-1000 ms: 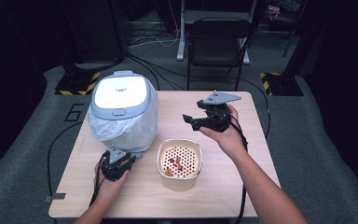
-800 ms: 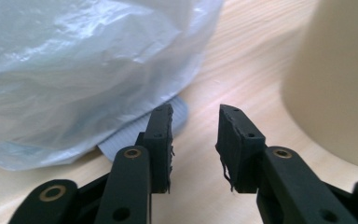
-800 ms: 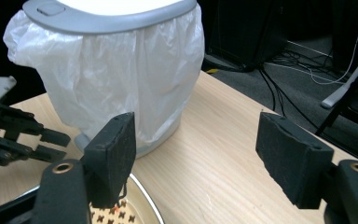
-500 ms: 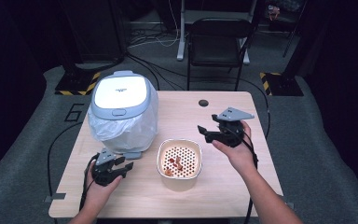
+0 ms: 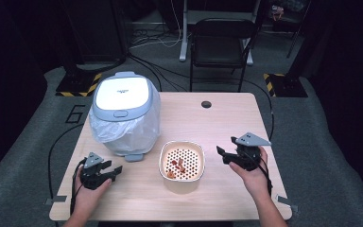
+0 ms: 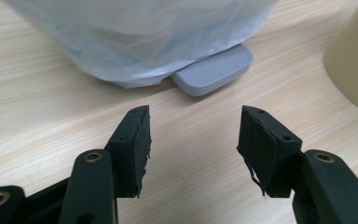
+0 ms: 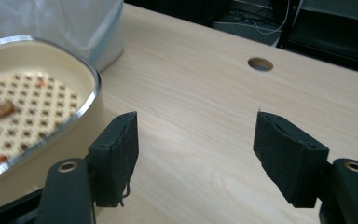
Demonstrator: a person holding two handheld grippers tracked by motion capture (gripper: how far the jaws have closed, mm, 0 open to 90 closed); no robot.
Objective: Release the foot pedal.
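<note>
Cream strainer bowl [image 5: 182,161] sits on the wooden table [image 5: 227,123], just left of the right gripper [image 5: 227,154] and apart from its fingers [image 7: 116,158]; jaws part-open, nothing between them. Food scraps [image 5: 176,166] lie inside the bowl. Left gripper [image 5: 113,171] low over the table, its jaws having just been opening, empty. Ahead of its fingers [image 6: 133,144]: grey pedal [image 6: 213,70] of the bag-lined bin [image 5: 123,113], not touched.

bin [image 5: 123,113] left of strainer bowl [image 5: 182,161], on table [image 5: 217,123]
</note>
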